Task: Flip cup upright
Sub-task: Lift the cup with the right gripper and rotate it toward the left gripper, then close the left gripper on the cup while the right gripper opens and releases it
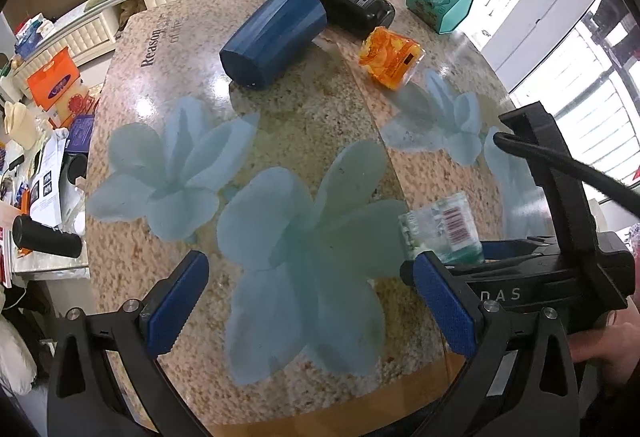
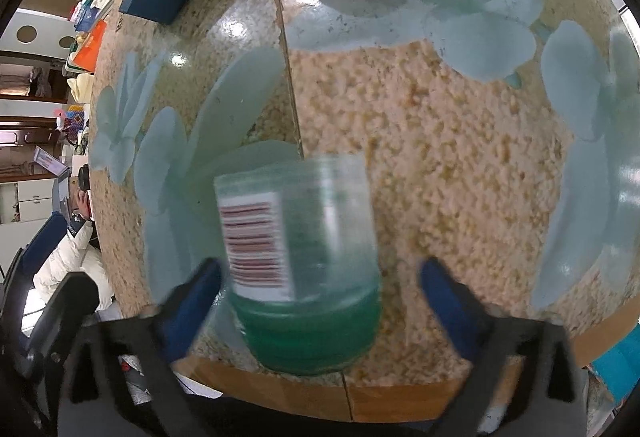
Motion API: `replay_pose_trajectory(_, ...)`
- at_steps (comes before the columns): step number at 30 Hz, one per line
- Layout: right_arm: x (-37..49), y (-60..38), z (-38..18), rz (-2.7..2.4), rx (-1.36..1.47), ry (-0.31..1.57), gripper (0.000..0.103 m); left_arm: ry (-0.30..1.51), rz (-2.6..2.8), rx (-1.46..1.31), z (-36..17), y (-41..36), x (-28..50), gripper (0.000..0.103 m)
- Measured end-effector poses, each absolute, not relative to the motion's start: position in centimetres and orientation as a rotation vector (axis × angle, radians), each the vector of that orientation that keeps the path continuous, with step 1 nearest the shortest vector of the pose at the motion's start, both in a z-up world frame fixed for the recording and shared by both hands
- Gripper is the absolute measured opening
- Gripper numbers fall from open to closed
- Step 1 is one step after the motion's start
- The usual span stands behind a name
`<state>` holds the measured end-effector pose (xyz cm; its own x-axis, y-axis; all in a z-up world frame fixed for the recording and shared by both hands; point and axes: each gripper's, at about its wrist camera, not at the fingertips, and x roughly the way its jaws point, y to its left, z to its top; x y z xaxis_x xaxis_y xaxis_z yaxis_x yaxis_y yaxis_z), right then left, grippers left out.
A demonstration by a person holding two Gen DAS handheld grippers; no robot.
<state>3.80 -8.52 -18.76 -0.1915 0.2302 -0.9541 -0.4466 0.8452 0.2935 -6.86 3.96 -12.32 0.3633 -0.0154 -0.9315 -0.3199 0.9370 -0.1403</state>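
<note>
Since the clear cup [image 2: 300, 261] lies on its side near the near edge of the table [image 2: 460, 165], green base toward the camera and open mouth pointing away, the step in hand looks like closing on it before tipping it up. The right tongs [image 2: 320, 301] are spread wide, one blue pad just beside the barcode label on the left, the other standing well clear on the right; nothing is pinched yet. The view is blurred, so whether the left pad touches the wall cannot be told.

To do this well, I would centre the cup between the pads first, since it sits off to the left, then close across the body near the thick green base, where the plastic should be stiffer. The thin wall may buckle or roll away if squeezed unevenly. After that, rotate the wrist so the mouth faces up.

The left tongs [image 1: 308, 301] hover open over the flower print, holding nothing, well apart from the blue cup [image 1: 276, 41] lying far off.
</note>
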Motion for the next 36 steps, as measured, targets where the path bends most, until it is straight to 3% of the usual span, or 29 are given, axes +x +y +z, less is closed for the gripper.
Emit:
replay_pose_trajectory(14,4.1,-10.9,-16.9,0.617,-0.074,1.591,0.103,1.196,0.166,-0.342,-12.0,3.3,-7.1,0.103)
replay_pose_trajectory(26,8.2,-18.4,-12.2,0.572,0.051,1.481,0.103,1.172,0.096,-0.405,-8.3,0.5,-4.3,0.103)
replay_pose_trajectory(36,12.2,-22.2,-14.1,0.602,0.081,1.552,0.103,1.351,0.178,-0.486,-12.9,-2.1,-0.5,0.103)
